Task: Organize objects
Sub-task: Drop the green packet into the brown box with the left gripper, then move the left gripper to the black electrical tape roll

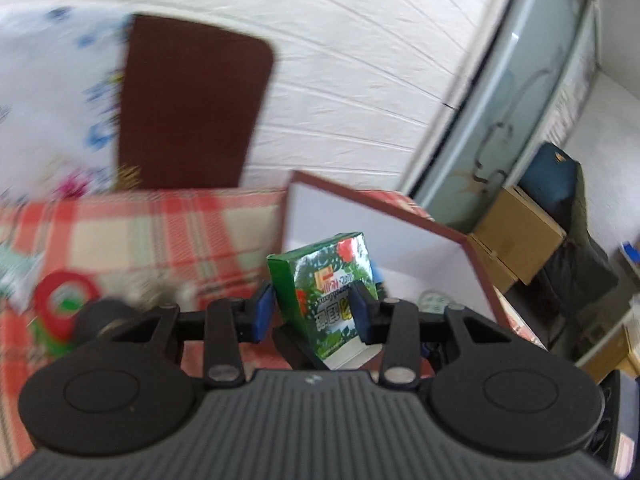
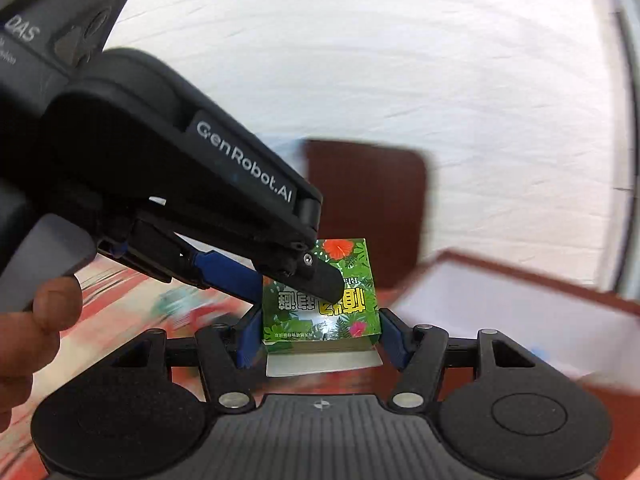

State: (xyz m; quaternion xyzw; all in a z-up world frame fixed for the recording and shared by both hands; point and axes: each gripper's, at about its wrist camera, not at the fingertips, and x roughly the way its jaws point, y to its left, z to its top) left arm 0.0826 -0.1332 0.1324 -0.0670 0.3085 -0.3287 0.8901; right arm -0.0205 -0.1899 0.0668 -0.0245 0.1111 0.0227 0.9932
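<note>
A green card box (image 1: 326,292) with flowers and leaves printed on it is held by both grippers at once. My left gripper (image 1: 314,312) is shut on it, its blue pads (image 1: 262,312) on both sides. In the right wrist view the same box (image 2: 320,300) sits between my right gripper's (image 2: 318,332) blue pads, shut on it, with a white flap hanging below. The left gripper's fingers (image 2: 320,280) reach in from the upper left and clamp the box's top. An open red-rimmed white box (image 1: 400,248) lies just behind the card box.
A red plaid cloth (image 1: 160,232) covers the table. A red tape roll (image 1: 64,304) and a black round thing lie at the left. A brown chair back (image 1: 192,108) stands behind. Cardboard boxes (image 1: 520,232) and a glass door are at the right.
</note>
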